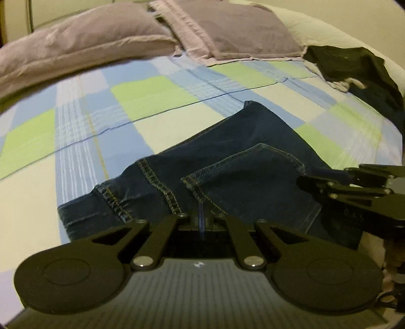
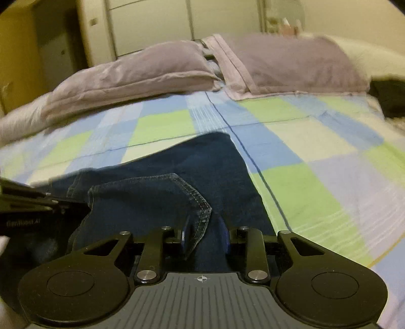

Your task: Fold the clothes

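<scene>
Dark blue jeans [image 1: 227, 162] lie on the checked bedspread [image 1: 152, 93], one part stretching away to the upper right. My left gripper [image 1: 201, 217] is shut, pinching the jeans at their near edge by the back pocket seam. My right gripper [image 2: 203, 238] is open, its blue pads either side of a stitched fold of the jeans [image 2: 162, 192]. It also shows in the left wrist view [image 1: 354, 192] at the right, over the jeans' right edge. The left gripper shows at the left edge of the right wrist view [image 2: 30, 210].
Two purple pillows [image 1: 88, 43] [image 1: 240, 27] lie along the far side of the bed. A dark heap of clothes [image 1: 359, 73] sits at the far right. Pale cupboard doors [image 2: 152, 22] stand behind the bed.
</scene>
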A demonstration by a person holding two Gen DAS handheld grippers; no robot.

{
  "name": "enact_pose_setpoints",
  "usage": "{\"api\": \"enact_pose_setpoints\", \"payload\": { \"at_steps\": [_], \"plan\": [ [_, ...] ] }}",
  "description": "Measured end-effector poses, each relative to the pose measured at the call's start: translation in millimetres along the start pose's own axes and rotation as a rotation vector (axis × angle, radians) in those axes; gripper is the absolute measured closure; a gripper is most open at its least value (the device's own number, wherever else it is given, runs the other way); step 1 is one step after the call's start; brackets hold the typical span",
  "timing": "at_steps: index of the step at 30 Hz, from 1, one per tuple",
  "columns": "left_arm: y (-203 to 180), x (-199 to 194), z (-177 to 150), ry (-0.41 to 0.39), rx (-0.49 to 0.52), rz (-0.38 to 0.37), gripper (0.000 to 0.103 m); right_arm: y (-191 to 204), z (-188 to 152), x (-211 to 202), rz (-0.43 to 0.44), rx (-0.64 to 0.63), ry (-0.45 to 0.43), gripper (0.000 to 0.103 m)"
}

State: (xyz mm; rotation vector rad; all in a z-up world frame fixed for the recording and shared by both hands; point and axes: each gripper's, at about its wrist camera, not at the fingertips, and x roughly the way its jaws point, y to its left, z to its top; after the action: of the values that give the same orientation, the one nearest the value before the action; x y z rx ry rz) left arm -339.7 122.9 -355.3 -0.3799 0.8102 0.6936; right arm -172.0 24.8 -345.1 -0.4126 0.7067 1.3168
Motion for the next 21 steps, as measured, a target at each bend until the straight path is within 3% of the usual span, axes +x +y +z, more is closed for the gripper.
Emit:
{"api": "enact_pose_setpoints", "payload": {
  "at_steps": [1,4,6,7,9,11,13,18,21],
  "plan": [
    [-0.8,-6.2,5.9,0.005,0.01,0.01,0.101,2.4,2.0,-1.0,-0.009,-0.018,0.026,0.074],
    [1.0,-19.3,19.3,0.042,0.033,0.046,0.098,-9.5,17.1,-22.8,0.018,0.101,0.076,0.074],
    [10.1,-8.0,19.1,0.161,0.028,0.09,0.097,-10.6,20.4,-36.4,0.033,0.125,0.109,0.074],
    [14.6,-2.3,18.9,0.221,0.026,0.112,0.099,-9.7,15.3,-33.1,0.046,0.125,0.178,0.074],
    [20.8,-0.2,25.0,0.269,0.004,0.103,0.099,-13.5,10.6,-30.6,0.05,0.186,0.255,0.074],
    [24.6,-2.5,39.3,0.29,0.013,0.056,0.099,-18.2,11.3,-33.5,0.04,0.256,0.291,0.074],
    [32.9,-3.0,55.6,0.278,0.007,-0.014,0.098,-26.3,16.8,-47.6,0.012,0.36,0.247,0.074],
    [63.1,16.5,107.2,0.248,-0.032,-0.257,0.097,-70.8,-15.4,-89.8,-0.134,0.942,0.089,0.073],
    [80.5,48.7,138.0,0.282,-0.035,-0.374,0.089,-79.6,-53.5,-106.5,-0.176,1.277,-0.032,0.073]
  ]
}}
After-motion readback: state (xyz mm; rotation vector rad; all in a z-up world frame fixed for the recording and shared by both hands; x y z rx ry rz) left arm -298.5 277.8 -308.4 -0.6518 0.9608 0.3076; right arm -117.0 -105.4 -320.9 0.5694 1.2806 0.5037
